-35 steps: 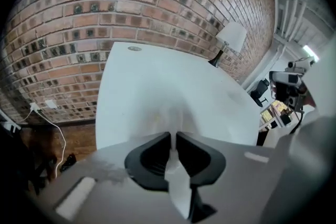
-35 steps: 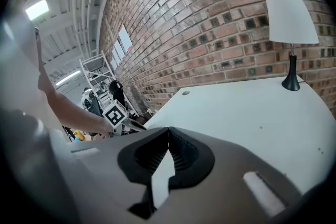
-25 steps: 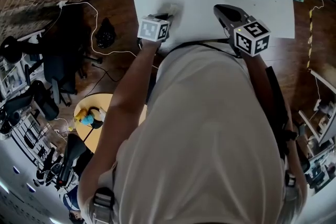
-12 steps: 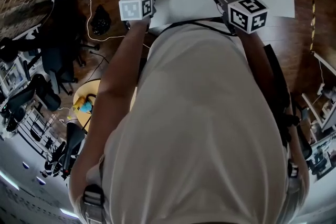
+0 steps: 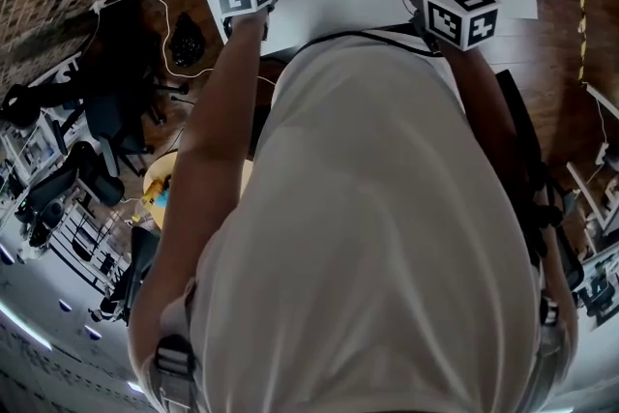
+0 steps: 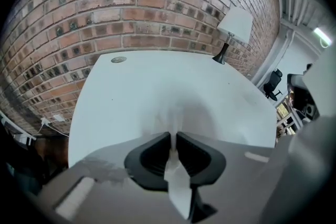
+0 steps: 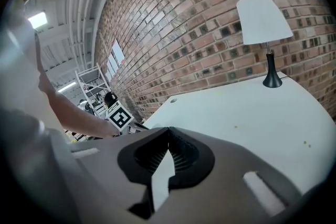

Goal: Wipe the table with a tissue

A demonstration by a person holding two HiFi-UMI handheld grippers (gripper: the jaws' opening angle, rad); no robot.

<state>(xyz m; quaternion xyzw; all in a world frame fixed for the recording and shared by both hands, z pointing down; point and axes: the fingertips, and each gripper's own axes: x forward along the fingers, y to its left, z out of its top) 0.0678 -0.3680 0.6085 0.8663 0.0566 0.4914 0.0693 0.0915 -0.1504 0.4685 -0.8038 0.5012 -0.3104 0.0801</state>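
Your tissue [image 6: 172, 119] is pinched in the left gripper [image 6: 173, 135], tipped down so it rubs the white table [image 6: 121, 97] near its left corner, while the right gripper [image 7: 168, 129] hovers alongside, jaws pressed together on nothing, probably just out of the way.

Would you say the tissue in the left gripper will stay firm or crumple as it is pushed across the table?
Probably floppy: the tissue looks thin and bunched where the left gripper pinches it. Likely very light, so it should slide easily over the smooth white table, perhaps folding under.
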